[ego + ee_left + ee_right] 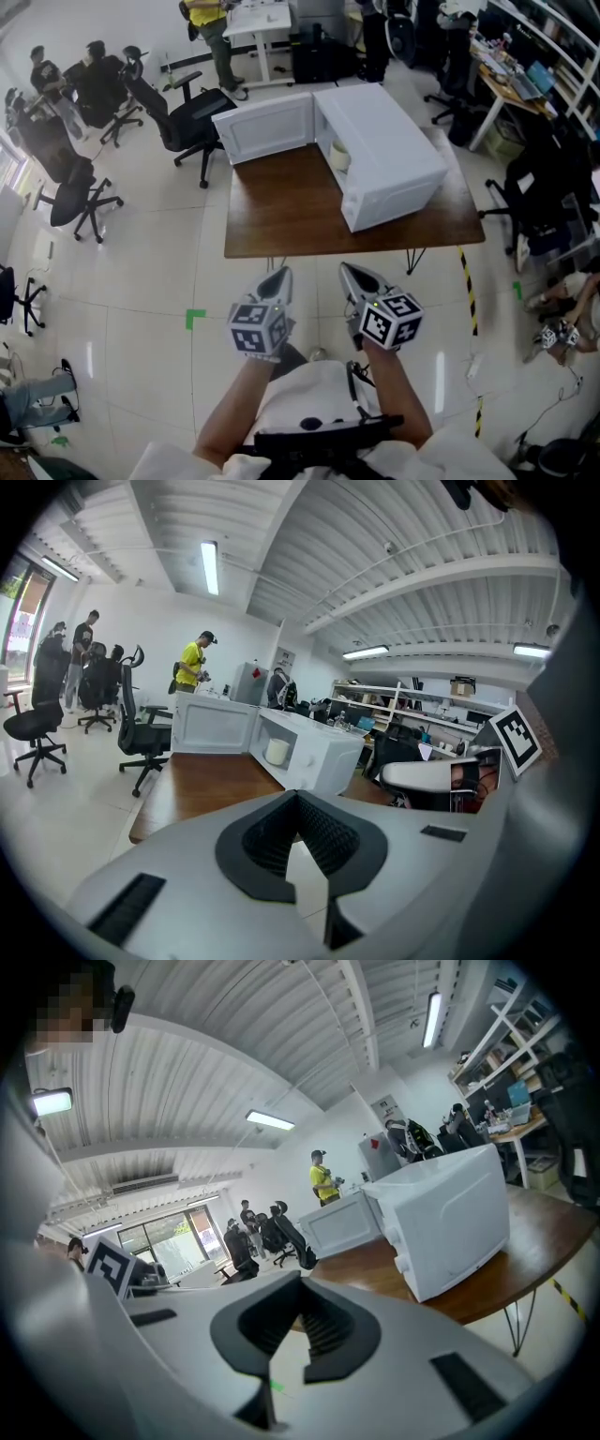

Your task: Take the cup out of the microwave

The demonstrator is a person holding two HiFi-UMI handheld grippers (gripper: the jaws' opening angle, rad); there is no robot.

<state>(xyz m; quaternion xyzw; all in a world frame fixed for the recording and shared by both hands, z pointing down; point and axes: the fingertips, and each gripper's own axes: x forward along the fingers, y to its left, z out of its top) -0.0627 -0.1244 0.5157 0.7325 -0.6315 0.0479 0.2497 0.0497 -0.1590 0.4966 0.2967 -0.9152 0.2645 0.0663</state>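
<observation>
A white microwave (384, 169) stands on a brown wooden table (281, 220), its door (265, 125) swung wide open to the left. A pale cup (339, 157) stands inside the cavity, near the opening. Both grippers hover over the floor short of the table's near edge, well apart from the microwave. My left gripper (278, 277) is shut with nothing in it, and so is my right gripper (353, 274). The left gripper view shows the cup (277, 751) in the open microwave (314, 752) beyond the closed jaw tips (298, 799). In the right gripper view the microwave's side (450, 1213) hides the cup.
Black office chairs (183, 117) stand left of the table, and people (211, 33) are at the far end. Desks and shelves (516, 80) line the right. Yellow-black tape (467, 281) and a green mark (194, 319) lie on the tiled floor.
</observation>
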